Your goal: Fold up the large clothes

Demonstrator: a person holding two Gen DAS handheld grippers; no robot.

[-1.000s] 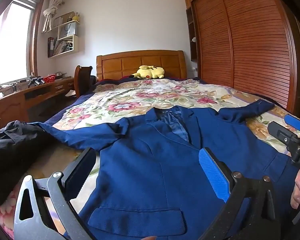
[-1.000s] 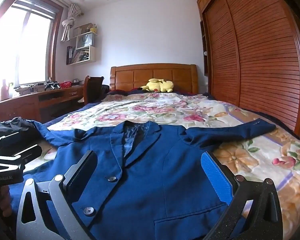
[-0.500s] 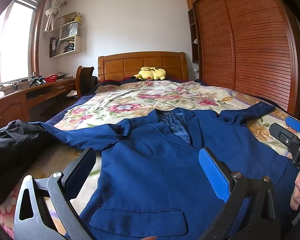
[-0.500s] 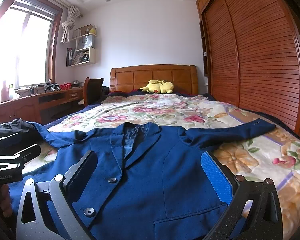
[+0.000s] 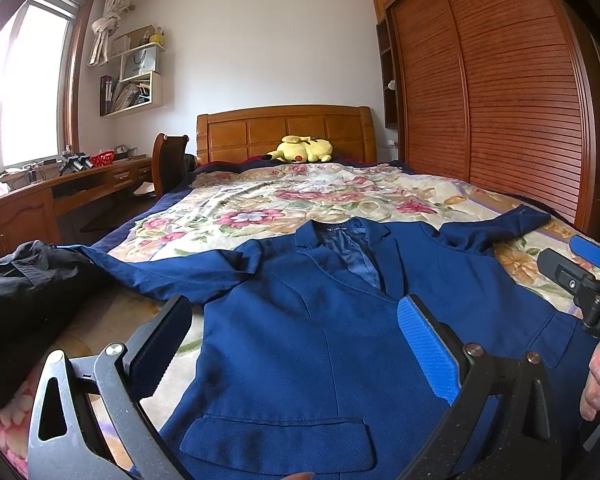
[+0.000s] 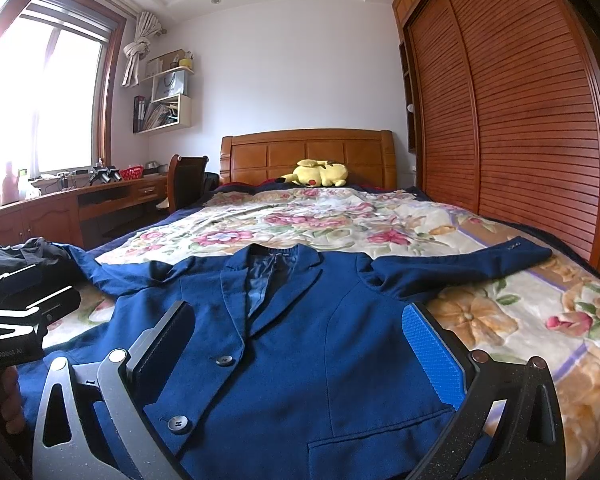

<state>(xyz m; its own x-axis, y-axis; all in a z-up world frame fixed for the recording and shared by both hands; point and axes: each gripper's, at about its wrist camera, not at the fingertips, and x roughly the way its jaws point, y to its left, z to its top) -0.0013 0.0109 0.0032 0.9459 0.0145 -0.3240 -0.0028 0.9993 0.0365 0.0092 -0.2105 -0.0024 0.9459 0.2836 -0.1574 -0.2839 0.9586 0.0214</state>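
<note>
Straight ahead of both your grippers, the blue blazer (image 5: pixel 300 320) lies face up on the floral bedspread (image 5: pixel 260 204), collar pointing away from you and both sleeves spread out to the sides. Your left gripper (image 5: pixel 292 344) hovers above the jacket's lower front with its jaws wide apart, holding nothing. Your right gripper (image 6: pixel 296 344) hangs just beside it, jaws equally wide, gripping nothing, over the buttons (image 6: pixel 225 360). To the left of your left gripper, a black garment (image 5: pixel 24 292) sits bunched against the blazer's sleeve end.
</note>
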